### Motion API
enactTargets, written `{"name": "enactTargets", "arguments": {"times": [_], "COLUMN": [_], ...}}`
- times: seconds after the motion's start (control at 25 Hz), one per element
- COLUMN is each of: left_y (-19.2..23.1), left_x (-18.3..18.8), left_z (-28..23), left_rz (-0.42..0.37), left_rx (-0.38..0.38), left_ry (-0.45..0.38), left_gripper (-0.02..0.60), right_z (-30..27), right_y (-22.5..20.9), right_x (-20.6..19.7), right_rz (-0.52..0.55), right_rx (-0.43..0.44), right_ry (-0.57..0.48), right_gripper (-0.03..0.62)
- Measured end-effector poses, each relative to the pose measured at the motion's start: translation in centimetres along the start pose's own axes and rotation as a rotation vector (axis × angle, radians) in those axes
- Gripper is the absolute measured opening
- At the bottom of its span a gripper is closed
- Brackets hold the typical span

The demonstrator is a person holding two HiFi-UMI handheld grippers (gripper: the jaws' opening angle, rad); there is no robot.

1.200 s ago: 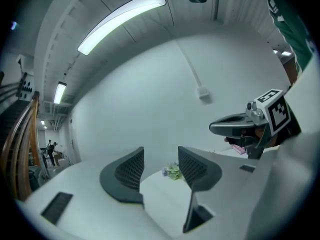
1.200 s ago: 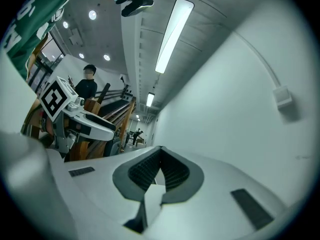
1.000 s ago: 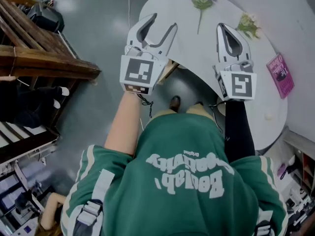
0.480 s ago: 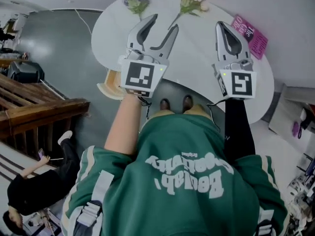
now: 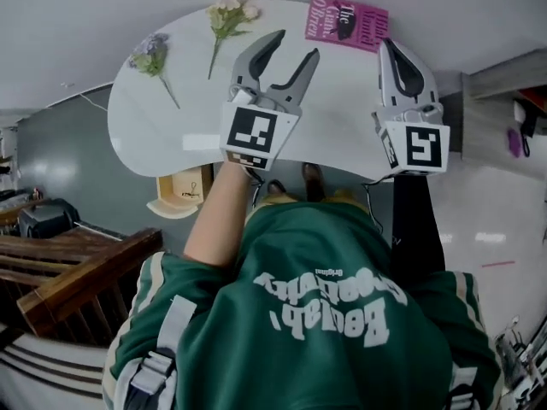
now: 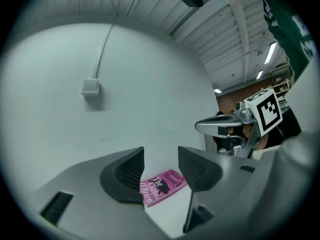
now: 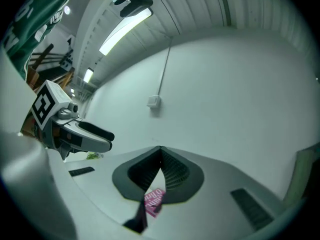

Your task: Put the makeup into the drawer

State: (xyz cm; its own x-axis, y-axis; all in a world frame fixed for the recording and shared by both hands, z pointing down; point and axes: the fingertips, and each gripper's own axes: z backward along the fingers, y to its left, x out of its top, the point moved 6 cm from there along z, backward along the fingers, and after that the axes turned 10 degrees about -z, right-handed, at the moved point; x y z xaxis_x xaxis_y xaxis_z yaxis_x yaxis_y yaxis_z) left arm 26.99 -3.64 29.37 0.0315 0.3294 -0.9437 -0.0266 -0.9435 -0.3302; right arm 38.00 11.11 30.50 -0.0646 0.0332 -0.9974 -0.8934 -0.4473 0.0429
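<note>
Over white table (image 5: 197, 118): left gripper (image 5: 297, 44) jaws apart, empty; right gripper (image 5: 389, 45) jaws together, empty. Head view shows flowers (image 5: 226, 15); only gripper views show wall box (image 6: 90, 87). Pink book (image 5: 348, 22) in all. Makeup: cannot tell.

Smooth white desk (image 5: 171, 135), faint sheen. Pink book (image 5: 346, 22) at desk's far edge: glossy paper cover. Grey floor (image 5: 60, 161) left of desk: polished, reflective. Dark wood railing (image 5: 85, 272) below desk. Green jacket (image 5: 325, 314): matt cloth. Matt grey plastic on left hand-held gripper (image 5: 295, 45).
</note>
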Motion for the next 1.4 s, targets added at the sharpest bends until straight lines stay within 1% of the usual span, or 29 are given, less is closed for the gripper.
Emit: {"name": "enactTargets", "arguments": {"times": [0.28,0.48,0.6,0.64,0.72,0.8,0.88,1.0,1.16,1.2,1.32,1.4], "left_y": [-9.5,-15.4,-18.8,-19.7,-21.1,-22.1,-23.2,-24.4,-25.6,-25.7,-25.2,-24.5], "left_x": [-1.0,-3.7,-6.7,-7.8,-10.3,-12.8,-14.9,-17.5,-20.5,-20.7,-20.2,-19.6], "left_z": [-7.9,-11.4,-12.8,-13.1,-13.6,-13.9,-14.2,-14.8,-15.2,-15.2,-15.3,-15.2], "left_rz": [0.011,0.050,0.067,0.072,0.074,0.070,0.072,0.087,0.101,0.094,0.103,0.101], "left_rx": [-0.310,-0.460,-0.540,-0.553,-0.554,-0.549,-0.560,-0.578,-0.602,-0.605,-0.589,-0.565], "left_ry": [-0.016,0.029,0.099,0.128,0.187,0.249,0.311,0.395,0.527,0.538,0.525,0.497], "left_gripper": [0.230,0.230,0.233,0.235,0.235,0.235,0.241,0.264,0.265,0.207,0.164,0.156], "right_z": [6.6,11.0,13.8,14.6,15.9,17.0,18.0,19.0,19.5,19.4,18.9,18.4], "right_y": [-7.0,-10.1,-11.0,-11.2,-11.4,-11.6,-11.8,-12.0,-11.9,-11.9,-11.8,-11.7], "right_x": [-1.0,-2.1,-2.7,-2.9,-3.4,-3.8,-4.1,-4.5,-5.3,-5.3,-5.2,-5.0], "right_rz": [0.002,0.007,0.007,0.006,0.005,0.003,0.001,-0.008,-0.019,-0.018,-0.013,-0.011], "right_rx": [-0.237,-0.365,-0.445,-0.468,-0.500,-0.523,-0.541,-0.559,-0.568,-0.566,-0.555,-0.542], "right_ry": [0.035,0.075,0.100,0.110,0.129,0.145,0.157,0.169,0.188,0.191,0.186,0.179], "right_gripper": [0.009,0.009,0.009,0.009,0.009,0.009,0.009,0.009,0.009,0.009,0.009,0.009]}}
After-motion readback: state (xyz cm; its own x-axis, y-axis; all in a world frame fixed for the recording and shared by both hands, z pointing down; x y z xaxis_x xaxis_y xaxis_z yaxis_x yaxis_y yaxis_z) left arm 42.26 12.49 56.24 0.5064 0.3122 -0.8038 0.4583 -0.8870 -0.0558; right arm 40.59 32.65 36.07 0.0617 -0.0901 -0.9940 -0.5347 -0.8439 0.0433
